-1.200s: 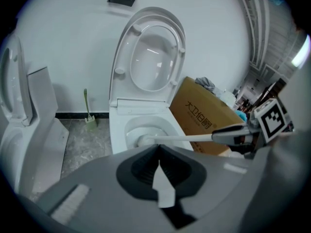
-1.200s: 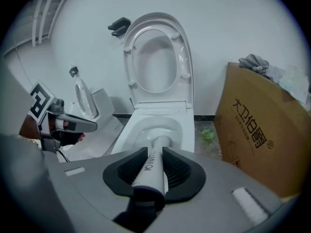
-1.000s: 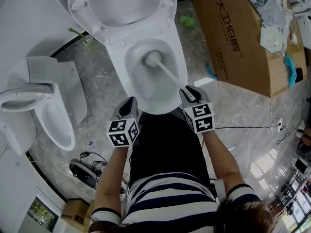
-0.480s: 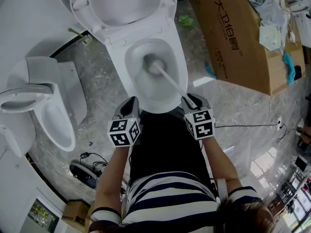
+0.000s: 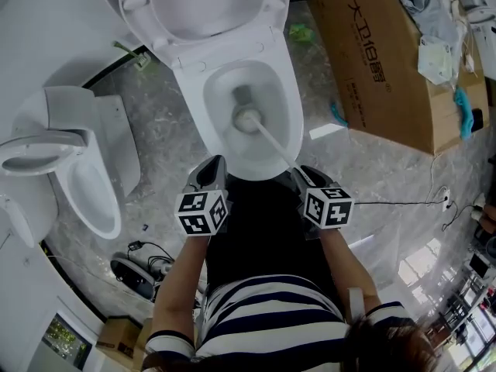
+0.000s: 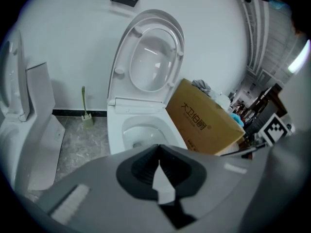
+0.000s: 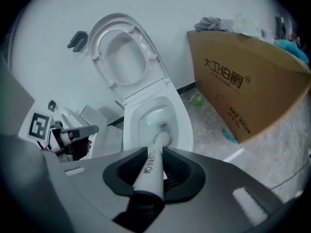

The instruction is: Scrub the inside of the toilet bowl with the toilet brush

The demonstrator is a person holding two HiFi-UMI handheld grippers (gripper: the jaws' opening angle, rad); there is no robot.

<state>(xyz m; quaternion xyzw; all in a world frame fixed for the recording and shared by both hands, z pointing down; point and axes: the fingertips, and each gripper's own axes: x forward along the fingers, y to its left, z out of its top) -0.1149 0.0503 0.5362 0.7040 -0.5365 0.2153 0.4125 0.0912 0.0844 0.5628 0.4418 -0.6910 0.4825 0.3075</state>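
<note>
R hand-held gripper (image 5: pixel 307 175) is clamped on the toilet brush (image 5: pixel 248 119) handle, brush head down inside the toilet bowl (image 5: pixel 290 126). L hand-held gripper (image 5: pixel 211 173) is closed, empty, near the bowl's front.

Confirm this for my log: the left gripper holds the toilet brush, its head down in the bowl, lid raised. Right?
Not the left: the right gripper holds the toilet brush, as the right gripper view shows. Its head is down in the bowl, lid raised.
</note>
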